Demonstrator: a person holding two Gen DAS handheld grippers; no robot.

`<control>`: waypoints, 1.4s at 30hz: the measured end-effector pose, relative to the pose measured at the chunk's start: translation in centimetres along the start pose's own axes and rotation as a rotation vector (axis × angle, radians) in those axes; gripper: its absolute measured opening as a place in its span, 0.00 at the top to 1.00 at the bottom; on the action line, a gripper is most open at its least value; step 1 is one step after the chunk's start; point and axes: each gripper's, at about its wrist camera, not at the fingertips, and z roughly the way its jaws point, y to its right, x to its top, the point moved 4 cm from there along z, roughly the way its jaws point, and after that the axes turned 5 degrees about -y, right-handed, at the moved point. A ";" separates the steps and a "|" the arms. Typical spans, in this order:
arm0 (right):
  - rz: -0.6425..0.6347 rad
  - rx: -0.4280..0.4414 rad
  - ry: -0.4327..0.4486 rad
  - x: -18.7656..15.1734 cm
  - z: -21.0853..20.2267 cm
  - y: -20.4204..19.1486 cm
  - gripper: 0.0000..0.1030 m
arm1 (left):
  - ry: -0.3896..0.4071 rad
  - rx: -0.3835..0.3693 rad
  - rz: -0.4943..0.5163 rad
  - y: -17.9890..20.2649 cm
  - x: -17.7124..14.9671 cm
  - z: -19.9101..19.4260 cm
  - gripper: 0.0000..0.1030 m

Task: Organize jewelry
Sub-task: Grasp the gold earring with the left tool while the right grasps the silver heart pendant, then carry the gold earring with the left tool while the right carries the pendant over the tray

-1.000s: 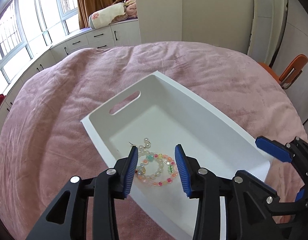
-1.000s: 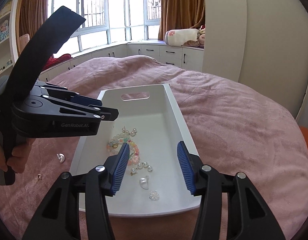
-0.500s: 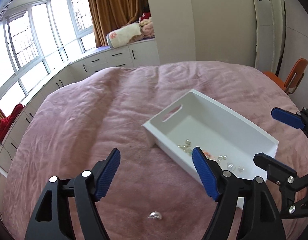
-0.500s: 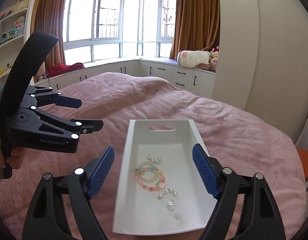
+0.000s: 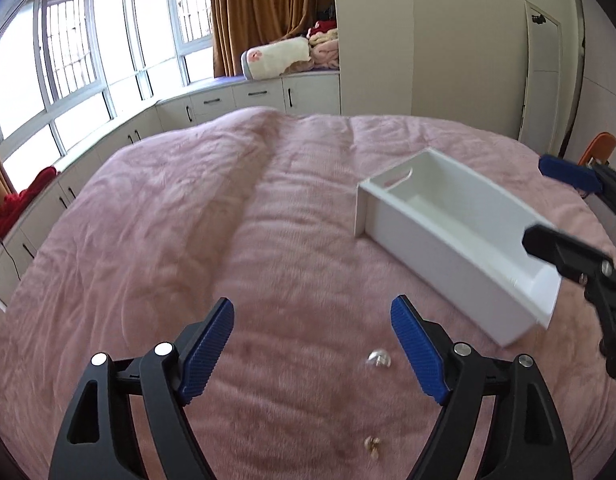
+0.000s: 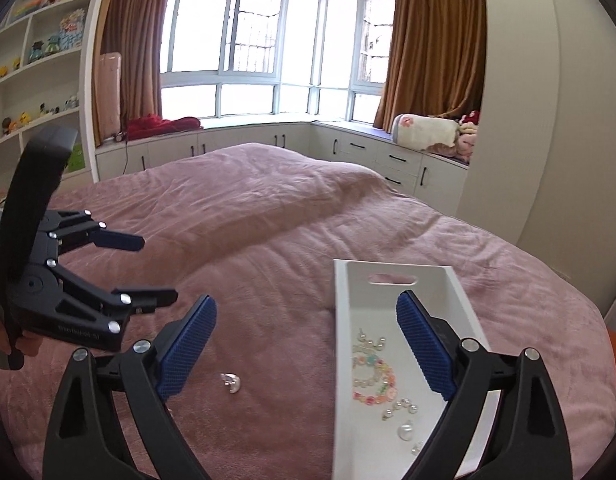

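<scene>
A white tray (image 5: 436,240) lies on the pink bed; in the right wrist view its rim (image 6: 340,320) frames a colourful bead bracelet (image 6: 374,376), pearl pieces and small silver charms. A silver earring (image 5: 379,359) lies on the blanket just left of the tray, and also shows in the right wrist view (image 6: 231,382). A small gold stud (image 5: 371,445) lies nearer to me. My left gripper (image 5: 312,344) is open and empty above the blanket, the earring near its right finger. My right gripper (image 6: 305,348) is open and empty, raised over the tray's left edge.
The pink blanket (image 5: 187,240) covers the whole bed. White cabinets (image 6: 267,144) and windows run along the far wall. An orange chair (image 5: 598,148) stands at the right. Shelves with toys (image 6: 39,80) are at the far left.
My left gripper has left the tray, opened wide and swung left over the blanket toward the loose earring. My right gripper has also opened wide and pulled back and up.
</scene>
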 end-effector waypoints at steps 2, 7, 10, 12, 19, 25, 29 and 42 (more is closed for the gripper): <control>-0.014 0.017 -0.017 -0.1 0.8 -1.0 0.18 | -0.032 -0.028 -0.022 -0.5 -1.7 0.7 0.20; -0.038 0.050 -0.082 -1.1 3.1 -3.3 0.25 | -0.077 -0.099 -0.034 -0.3 -6.1 2.7 0.20; -0.025 0.086 -0.136 -2.6 5.2 -4.6 0.28 | -0.112 -0.142 -0.023 0.5 -8.6 4.2 0.20; -0.031 0.101 -0.171 -3.7 6.5 -5.4 0.34 | -0.124 -0.173 -0.016 1.1 -10.1 5.0 0.20; -0.047 0.108 -0.316 -9.1 12.0 -6.6 0.50 | -0.128 -0.244 0.023 3.5 -12.8 6.5 0.24; -0.009 0.114 -0.361 -11.6 14.2 -6.0 0.55 | -0.139 -0.318 0.092 5.3 -14.8 7.6 0.40; 0.027 0.136 -0.354 -12.0 14.8 -5.5 0.63 | -0.129 -0.322 0.066 4.9 -15.2 8.1 0.50; 0.090 0.208 -0.328 -11.9 13.3 -5.2 0.84 | -0.121 -0.249 0.019 4.0 -15.7 7.5 0.79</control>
